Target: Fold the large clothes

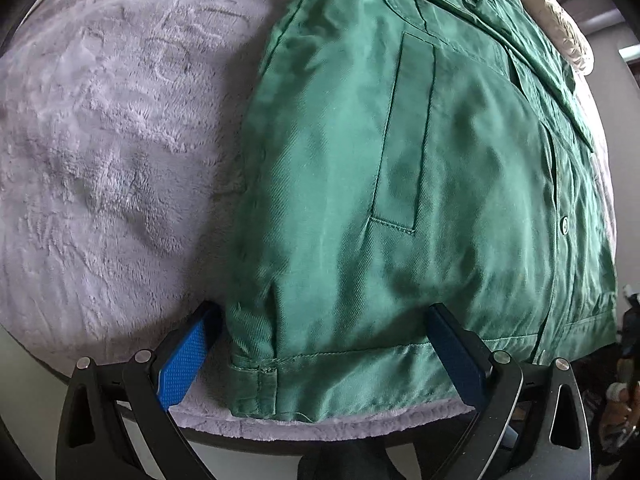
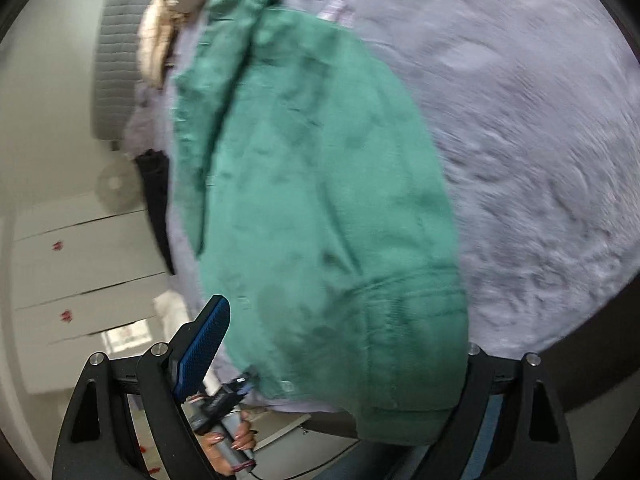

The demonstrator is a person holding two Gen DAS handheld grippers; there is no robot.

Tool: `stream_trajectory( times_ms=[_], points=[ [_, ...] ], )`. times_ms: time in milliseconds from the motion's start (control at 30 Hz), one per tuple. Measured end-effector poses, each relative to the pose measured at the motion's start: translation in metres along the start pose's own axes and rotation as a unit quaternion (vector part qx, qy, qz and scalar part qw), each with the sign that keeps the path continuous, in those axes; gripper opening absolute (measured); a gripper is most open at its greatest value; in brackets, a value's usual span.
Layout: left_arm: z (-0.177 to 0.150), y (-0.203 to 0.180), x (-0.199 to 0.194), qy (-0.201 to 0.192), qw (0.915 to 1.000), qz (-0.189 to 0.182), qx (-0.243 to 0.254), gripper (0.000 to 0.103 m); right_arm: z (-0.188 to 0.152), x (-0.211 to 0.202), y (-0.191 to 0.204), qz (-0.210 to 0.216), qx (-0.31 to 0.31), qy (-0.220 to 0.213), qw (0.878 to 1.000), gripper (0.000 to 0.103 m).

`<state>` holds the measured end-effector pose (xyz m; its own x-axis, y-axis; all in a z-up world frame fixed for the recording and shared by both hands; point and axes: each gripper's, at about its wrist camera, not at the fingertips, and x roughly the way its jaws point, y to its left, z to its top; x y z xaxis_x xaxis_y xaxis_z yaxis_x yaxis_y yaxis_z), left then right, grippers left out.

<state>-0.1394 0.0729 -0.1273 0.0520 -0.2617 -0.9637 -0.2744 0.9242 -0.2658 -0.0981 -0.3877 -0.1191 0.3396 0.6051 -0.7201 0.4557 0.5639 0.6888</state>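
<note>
A green jacket (image 1: 400, 160) lies partly folded on a fluffy lilac blanket (image 1: 112, 152), buttons and chest pocket facing up. My left gripper (image 1: 320, 344) is open, its blue-padded fingers standing either side of the jacket's hem corner at the near edge of the bed. In the right wrist view the jacket (image 2: 320, 200) lies lengthwise, blurred by motion. My right gripper (image 2: 340, 344) is open; its left finger (image 2: 204, 344) is off the bed's side and its right finger is hidden behind the jacket's hem.
A cream knitted item (image 1: 560, 20) lies beyond the jacket's collar, also in the right wrist view (image 2: 160, 36). White drawers (image 2: 80, 264) stand beside the bed. The other hand holding the left gripper's handle (image 2: 228, 432) shows below the bed edge.
</note>
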Motion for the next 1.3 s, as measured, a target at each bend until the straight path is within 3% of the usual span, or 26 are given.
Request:
stream_trajectory(
  times_ms=[133, 200, 233, 267, 300, 333, 400, 500, 667, 833, 1067, 1300],
  points=[
    [-0.004, 0.019, 0.000, 0.005, 0.9999, -0.014, 0.002, 0.102, -0.001, 0.004, -0.009, 0.007, 0.028, -0.005, 1.000, 0.088],
    [-0.010, 0.018, 0.000, 0.002, 0.9999, -0.010, 0.010, 0.088, -0.001, 0.007, -0.010, 0.011, 0.036, -0.005, 0.999, 0.062],
    [-0.013, 0.015, 0.000, -0.003, 0.9999, 0.000, 0.016, 0.070, -0.002, 0.007, -0.010, 0.004, 0.038, -0.003, 0.999, 0.030],
    [-0.016, 0.014, -0.001, -0.007, 0.9996, 0.002, 0.025, 0.045, -0.002, 0.007, -0.010, -0.002, 0.037, -0.002, 0.999, 0.010],
    [-0.016, 0.013, -0.006, -0.008, 0.9992, -0.027, 0.030, 0.032, -0.004, 0.006, -0.009, 0.002, 0.035, -0.005, 0.999, 0.010],
    [-0.017, 0.014, -0.010, -0.010, 0.9984, -0.050, 0.025, 0.026, -0.004, 0.004, -0.008, 0.011, 0.033, -0.008, 0.999, 0.010],
    [-0.017, 0.015, -0.023, -0.020, 0.9971, -0.071, 0.020, 0.026, -0.005, 0.000, -0.002, 0.042, 0.026, -0.012, 0.999, 0.010],
    [-0.010, 0.021, -0.049, -0.040, 0.9904, -0.132, -0.007, 0.026, -0.002, -0.003, 0.011, 0.109, 0.029, -0.005, 0.994, 0.010],
    [0.021, 0.023, -0.095, -0.087, 0.9772, -0.186, -0.053, 0.026, 0.019, -0.005, 0.045, 0.158, 0.014, 0.004, 0.987, 0.010],
    [0.072, 0.005, -0.124, -0.133, 0.9692, -0.191, -0.080, 0.025, 0.058, -0.007, 0.093, 0.184, -0.019, 0.019, 0.983, 0.010],
    [0.157, -0.026, -0.157, -0.209, 0.9598, -0.159, -0.098, 0.025, 0.140, 0.010, 0.164, 0.210, -0.059, 0.041, 0.975, 0.010],
    [0.245, -0.033, -0.123, -0.194, 0.9706, -0.101, -0.101, 0.026, 0.223, 0.057, 0.199, 0.182, -0.030, 0.026, 0.982, 0.010]
  ],
)
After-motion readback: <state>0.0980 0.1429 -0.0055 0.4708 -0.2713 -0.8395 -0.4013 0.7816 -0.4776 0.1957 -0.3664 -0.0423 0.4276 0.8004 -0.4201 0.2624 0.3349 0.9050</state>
